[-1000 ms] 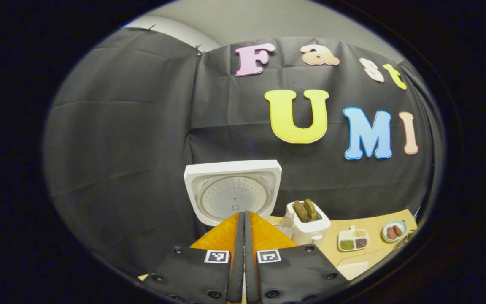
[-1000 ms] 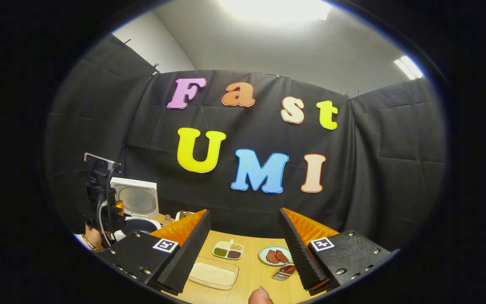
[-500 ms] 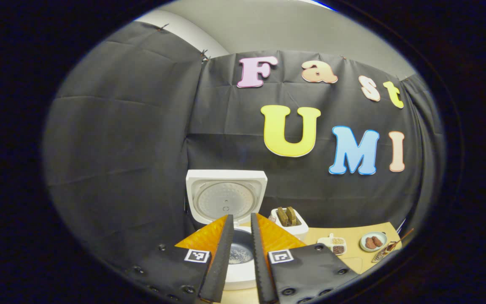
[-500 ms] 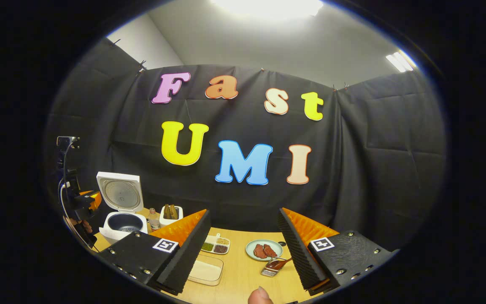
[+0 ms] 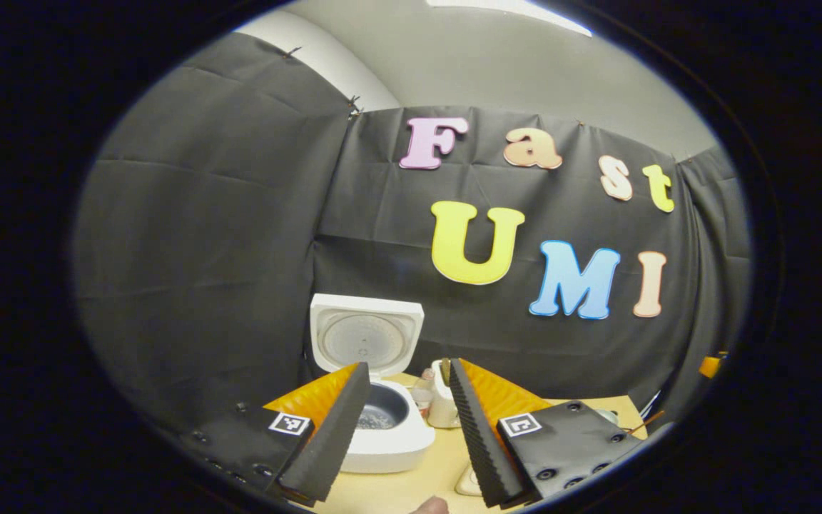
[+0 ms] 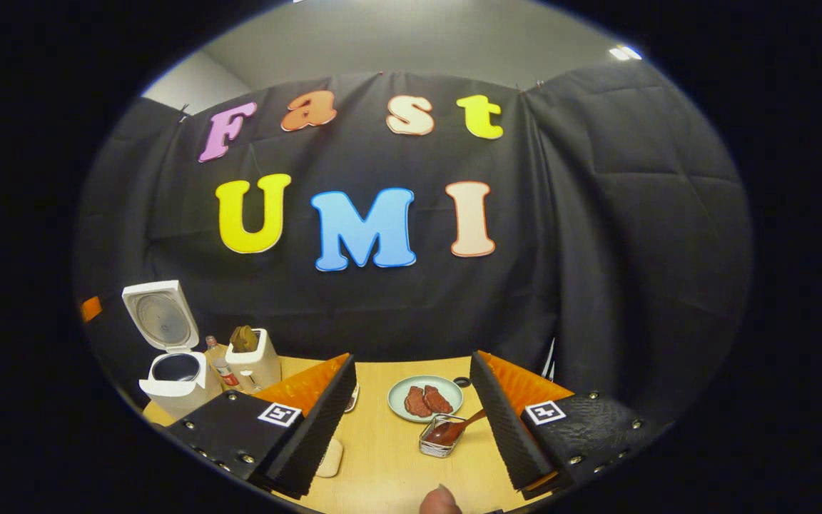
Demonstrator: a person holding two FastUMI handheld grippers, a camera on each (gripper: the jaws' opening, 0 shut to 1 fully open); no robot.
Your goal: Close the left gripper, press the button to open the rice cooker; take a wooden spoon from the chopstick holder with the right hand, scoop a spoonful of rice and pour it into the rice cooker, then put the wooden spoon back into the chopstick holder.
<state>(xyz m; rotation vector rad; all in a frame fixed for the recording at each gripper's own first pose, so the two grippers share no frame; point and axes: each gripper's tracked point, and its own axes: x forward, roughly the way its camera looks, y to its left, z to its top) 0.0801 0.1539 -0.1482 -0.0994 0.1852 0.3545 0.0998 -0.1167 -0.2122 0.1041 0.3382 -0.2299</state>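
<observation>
The white rice cooker (image 5: 382,446) stands on the table with its lid (image 5: 367,341) raised and the dark inner pot showing. My left gripper (image 5: 407,368) is open a short way in front of it, holding nothing. In the right gripper view the rice cooker (image 6: 174,382) sits far left. A wire chopstick holder (image 6: 437,444) holds a brown wooden spoon (image 6: 454,430) whose handle leans right. My right gripper (image 6: 412,360) is open above and short of the holder, touching nothing. A pale rice container (image 6: 329,458) peeks out beside the left finger.
A white toaster (image 6: 257,359) with bread and a small bottle (image 6: 220,365) stand right of the cooker. A plate of brown meat pieces (image 6: 425,398) lies behind the holder. A person's fingertip (image 6: 439,501) shows at the bottom edge. The wooden table (image 6: 382,428) ends at the black cloth wall.
The left gripper went from shut to open and backed away from the cooker. The right gripper swung right and tilted down, bringing the chopstick holder between its fingers.
</observation>
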